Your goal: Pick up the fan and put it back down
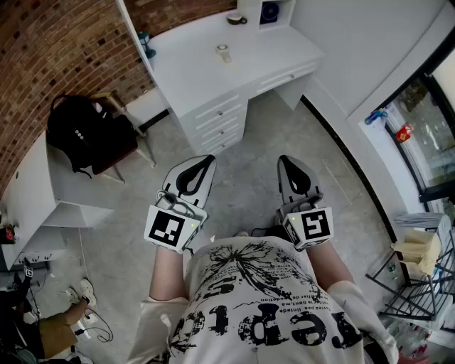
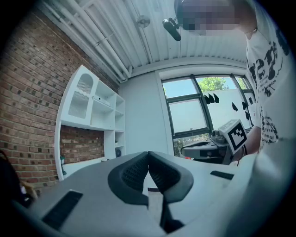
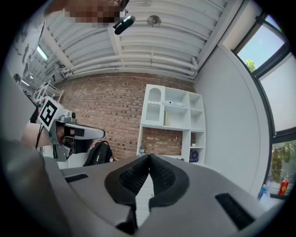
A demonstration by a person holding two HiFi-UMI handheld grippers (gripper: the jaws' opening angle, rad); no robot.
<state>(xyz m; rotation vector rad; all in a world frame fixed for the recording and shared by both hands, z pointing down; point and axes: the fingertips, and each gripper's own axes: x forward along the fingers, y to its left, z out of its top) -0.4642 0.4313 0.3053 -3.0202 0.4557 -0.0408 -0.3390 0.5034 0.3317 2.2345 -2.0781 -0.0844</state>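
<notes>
The fan is a small dark blue one, standing in the lowest shelf compartment at the back of the white desk. It shows small in the right gripper view and the left gripper view. My left gripper and right gripper are held level side by side over the floor, well short of the desk. Both are shut with nothing between the pads.
On the desk lie a tape roll, a dark cup and a blue bottle. A black backpack sits on a chair to the left. A wire rack stands at the right, by the windows.
</notes>
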